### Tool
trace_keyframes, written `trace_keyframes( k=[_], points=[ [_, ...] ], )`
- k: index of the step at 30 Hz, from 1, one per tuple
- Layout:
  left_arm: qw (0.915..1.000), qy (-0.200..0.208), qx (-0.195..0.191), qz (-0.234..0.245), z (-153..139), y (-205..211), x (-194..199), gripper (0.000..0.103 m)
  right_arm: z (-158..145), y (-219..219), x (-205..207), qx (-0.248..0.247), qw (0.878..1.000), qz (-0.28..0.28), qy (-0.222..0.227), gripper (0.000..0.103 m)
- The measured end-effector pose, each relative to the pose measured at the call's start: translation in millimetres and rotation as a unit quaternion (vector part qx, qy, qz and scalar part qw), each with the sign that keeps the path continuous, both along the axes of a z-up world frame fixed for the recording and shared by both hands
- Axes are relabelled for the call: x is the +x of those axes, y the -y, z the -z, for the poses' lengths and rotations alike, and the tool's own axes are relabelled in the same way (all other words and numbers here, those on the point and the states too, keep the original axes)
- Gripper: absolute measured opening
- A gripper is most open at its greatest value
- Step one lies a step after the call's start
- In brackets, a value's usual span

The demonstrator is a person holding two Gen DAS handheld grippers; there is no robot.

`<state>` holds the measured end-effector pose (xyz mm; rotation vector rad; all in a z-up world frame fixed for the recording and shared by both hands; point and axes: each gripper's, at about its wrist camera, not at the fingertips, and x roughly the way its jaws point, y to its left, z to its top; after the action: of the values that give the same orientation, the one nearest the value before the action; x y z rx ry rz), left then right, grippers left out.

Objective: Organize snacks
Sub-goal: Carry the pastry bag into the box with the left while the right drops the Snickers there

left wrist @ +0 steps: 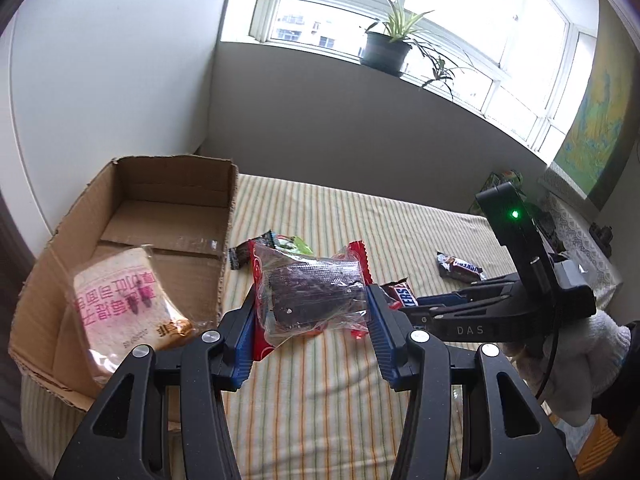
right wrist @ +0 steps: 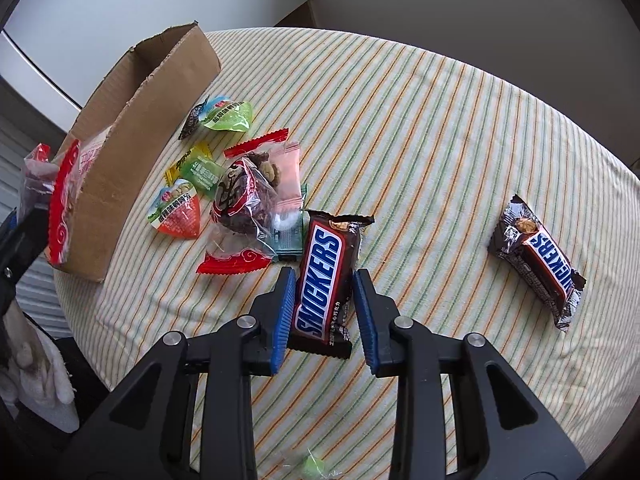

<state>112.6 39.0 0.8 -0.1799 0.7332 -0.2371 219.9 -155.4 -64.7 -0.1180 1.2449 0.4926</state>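
A bright room with a wide window [left wrist: 420,12], a potted spider plant [left wrist: 390,46] on the sill and a landscape painting [left wrist: 592,120] on the right wall surrounds a table under a striped cloth [right wrist: 420,140] of cream, green and orange lines.

An open cardboard box [left wrist: 132,200] sits on the cloth's left side, its long axis running away from the left wrist camera. Inside it, a packaged bread slice [left wrist: 120,304] with pink printing leans against the near wall.

The left gripper [left wrist: 312,316] is clamped on a clear snack packet with red ends [left wrist: 312,292], dark filling inside; the packet is held above the cloth just right of the box, its long axis lying across the fingers, red ends pointing left and right.

The right gripper [right wrist: 324,312] has its blue pads [right wrist: 285,316] on both sides of a Snickers bar [right wrist: 322,280] lying on the cloth. The left pad touches the wrapper; the right one is at its edge, and I cannot tell whether the grip is fully closed. The bar's long axis runs along the fingers, pointing away from the camera.

A second Snickers bar [right wrist: 538,260] lies well apart to the right, angled diagonally. Between the box and the gripped bar lies a cluster of small snacks: another clear packet with red ends [right wrist: 244,208], a pink packet [right wrist: 288,176], a red triangular pack [right wrist: 178,216], green packs [right wrist: 230,116] and a dark wrapper [right wrist: 194,120].
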Motion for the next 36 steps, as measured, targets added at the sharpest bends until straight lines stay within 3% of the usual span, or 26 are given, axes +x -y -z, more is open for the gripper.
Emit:
trace_keyframes(
  k=[7,15,22,30,36],
  points=[
    [0.9992,0.013,-0.002,-0.039,-5,-28,0,0.048,-20,-2,-7,0.01,1.0,0.003,0.027,0.03],
    [0.9965,0.014,-0.006,-0.082,-6,-60,1,0.048,-70,-15,-9,0.053,0.996,-0.003,0.067,0.03],
    [0.9948,0.012,-0.003,-0.101,-7,-77,7,0.048,-101,-64,-1,0.08,0.992,-0.036,0.089,0.03],
    [0.9927,0.008,0.0,-0.121,-4,-94,16,0.051,-110,-129,13,0.092,0.989,-0.072,0.094,0.03],
    [0.991,0.008,-0.001,-0.134,-3,-105,15,0.063,-111,-162,22,0.094,0.987,-0.09,0.092,0.031]
  ],
)
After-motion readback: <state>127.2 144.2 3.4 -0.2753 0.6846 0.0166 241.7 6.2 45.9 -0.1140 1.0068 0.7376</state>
